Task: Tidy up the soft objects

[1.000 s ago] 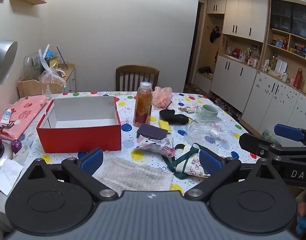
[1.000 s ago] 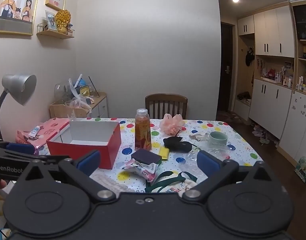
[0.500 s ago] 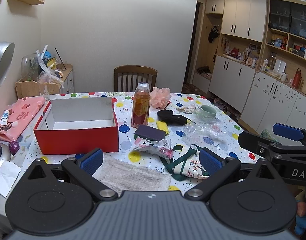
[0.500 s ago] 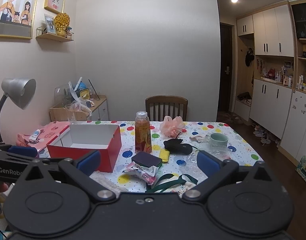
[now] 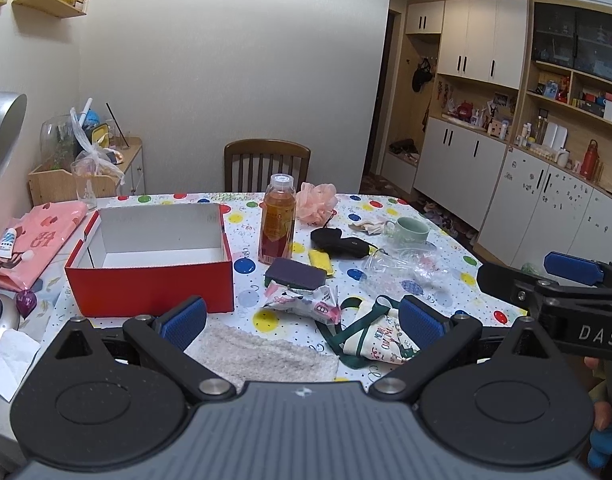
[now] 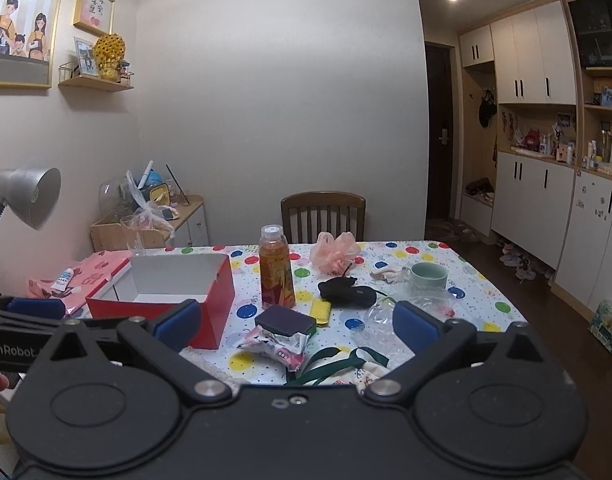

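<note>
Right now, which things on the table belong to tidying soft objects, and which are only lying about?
Belong: red box, beige towel, pink mesh puff, cloth bag, purple sponge.
Lying about: drink bottle, green mug, snack packet.

The beige towel (image 5: 266,354) ran partly under the left gripper's body. The desk lamp (image 5: 4,134) was cut by the frame edge. Print on the snack packet (image 5: 302,302) was too small to read.
</note>
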`<state>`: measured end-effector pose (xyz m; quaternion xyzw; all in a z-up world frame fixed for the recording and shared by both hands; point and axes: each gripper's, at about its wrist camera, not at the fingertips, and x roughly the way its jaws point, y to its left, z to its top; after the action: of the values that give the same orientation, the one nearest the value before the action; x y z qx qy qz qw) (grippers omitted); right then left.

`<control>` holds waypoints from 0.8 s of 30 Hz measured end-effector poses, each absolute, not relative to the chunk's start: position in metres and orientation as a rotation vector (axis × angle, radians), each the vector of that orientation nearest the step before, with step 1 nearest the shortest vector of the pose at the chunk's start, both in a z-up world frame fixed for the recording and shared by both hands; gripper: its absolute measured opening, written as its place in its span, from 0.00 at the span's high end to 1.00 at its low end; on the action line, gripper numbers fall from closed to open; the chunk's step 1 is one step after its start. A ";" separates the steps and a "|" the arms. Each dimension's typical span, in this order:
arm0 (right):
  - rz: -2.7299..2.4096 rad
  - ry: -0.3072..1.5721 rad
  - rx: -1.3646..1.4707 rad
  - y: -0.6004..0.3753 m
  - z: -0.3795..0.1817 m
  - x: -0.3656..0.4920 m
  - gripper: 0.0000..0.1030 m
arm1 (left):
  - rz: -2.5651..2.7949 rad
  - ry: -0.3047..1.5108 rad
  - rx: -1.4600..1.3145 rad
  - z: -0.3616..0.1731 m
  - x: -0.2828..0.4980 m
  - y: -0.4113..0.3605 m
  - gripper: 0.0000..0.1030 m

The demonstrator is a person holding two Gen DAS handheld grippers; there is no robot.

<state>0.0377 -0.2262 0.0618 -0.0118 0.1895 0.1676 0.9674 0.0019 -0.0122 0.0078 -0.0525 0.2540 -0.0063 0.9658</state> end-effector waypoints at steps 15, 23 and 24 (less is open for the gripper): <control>0.330 0.386 -0.029 -0.224 0.062 0.036 0.02 | -0.023 0.520 -0.129 0.006 -0.001 -0.009 0.00; 0.324 0.390 -0.033 -0.223 0.060 0.036 0.02 | -0.020 0.517 -0.129 0.005 -0.001 -0.010 0.00; 0.323 0.389 -0.034 -0.222 0.060 0.036 0.02 | -0.021 0.519 -0.129 0.004 0.000 -0.010 0.00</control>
<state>0.0360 -0.2225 0.0599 -0.0167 0.1924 0.1596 0.9681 -0.0004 -0.0103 0.0043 -0.0635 0.2564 -0.0104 0.9644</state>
